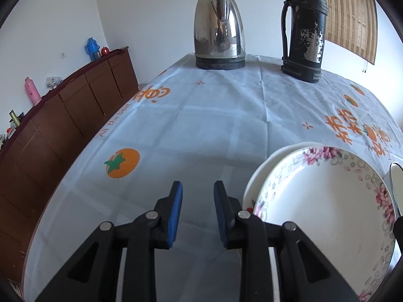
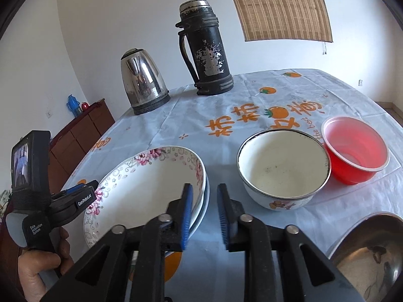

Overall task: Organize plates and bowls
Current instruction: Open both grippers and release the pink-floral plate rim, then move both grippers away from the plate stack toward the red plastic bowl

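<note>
I am holding my right gripper (image 2: 204,214) narrow and empty; the white enamel bowl with dark rim (image 2: 283,168) is lying just ahead-right, nearer than my left gripper (image 2: 75,196).

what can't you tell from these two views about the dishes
- What lies under the floral plate: right wrist view shows a second white rim below it, but the top plate hides how many are stacked.
- Steel bowl: cut off by the lower right edge of the right wrist view.
- White enamel bowl and red plastic bowl: whether they touch, the enamel rim hides the gap.
- Left wrist view: frame edge cuts the plate's right side.
</note>
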Available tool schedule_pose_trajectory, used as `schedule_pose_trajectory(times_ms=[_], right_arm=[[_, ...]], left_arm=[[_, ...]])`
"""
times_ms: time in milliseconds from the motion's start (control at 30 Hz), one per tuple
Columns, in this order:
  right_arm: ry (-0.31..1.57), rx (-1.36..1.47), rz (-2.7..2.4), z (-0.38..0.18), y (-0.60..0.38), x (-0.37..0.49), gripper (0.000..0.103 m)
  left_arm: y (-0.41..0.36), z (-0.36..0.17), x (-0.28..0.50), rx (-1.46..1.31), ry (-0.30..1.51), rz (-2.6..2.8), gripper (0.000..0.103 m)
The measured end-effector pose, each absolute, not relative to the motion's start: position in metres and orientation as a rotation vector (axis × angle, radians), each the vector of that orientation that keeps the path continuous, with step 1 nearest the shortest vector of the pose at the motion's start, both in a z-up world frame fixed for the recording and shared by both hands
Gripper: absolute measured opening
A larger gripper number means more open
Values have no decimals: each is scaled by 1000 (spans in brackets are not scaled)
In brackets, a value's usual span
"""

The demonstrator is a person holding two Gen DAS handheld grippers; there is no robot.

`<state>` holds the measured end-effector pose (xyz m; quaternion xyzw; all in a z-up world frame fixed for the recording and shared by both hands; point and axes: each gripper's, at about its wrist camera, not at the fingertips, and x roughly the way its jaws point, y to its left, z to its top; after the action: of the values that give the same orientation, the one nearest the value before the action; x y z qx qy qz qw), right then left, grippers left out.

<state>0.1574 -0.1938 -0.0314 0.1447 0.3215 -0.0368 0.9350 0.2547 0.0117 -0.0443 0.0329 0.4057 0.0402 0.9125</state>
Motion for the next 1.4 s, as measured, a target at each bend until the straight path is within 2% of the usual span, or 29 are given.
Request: schedule_pose_trajectory(times_ms=[133,467,567,600,700,733,767,800,833,867,900,1133,1400], right_arm=[[652,277,-67,-30,-188,156,8],[652,227,-87,-36,-182,167,6],[645,206,-87,-37,-181,168,7],[645,224,-82,-36,-184,167,7],[612,331,-67,-32,-196,158,8],[589,336,-72,-28,-198,155,10],[565,326,-86,-25,-199,152,17],[545,310,-107,-22,-198,149,32],[529,297,-129,-20,-197,147,42],[513,294,-146,-20,-197,145,56],[498,297,-153,-19,-197,142,58],[494,292,-169,-19,-197,142,59],[468,249,-198,-21,-191,135,60]], left_arm=[[9,-43,252,73,832,67,25],[12,-40,251,83,800,107,27],[14,-39,251,85,790,138,43],[16,-38,251,73,789,135,54],[20,-34,248,39,774,129,66],[20,-32,248,32,766,124,70],[19,-31,246,31,756,124,72],[18,-29,244,36,744,125,72],[16,-28,243,42,733,122,72],[14,-27,242,49,723,117,73],[12,-25,240,55,714,110,74],[6,-15,230,49,649,92,92],[1,-16,220,30,615,79,93]])
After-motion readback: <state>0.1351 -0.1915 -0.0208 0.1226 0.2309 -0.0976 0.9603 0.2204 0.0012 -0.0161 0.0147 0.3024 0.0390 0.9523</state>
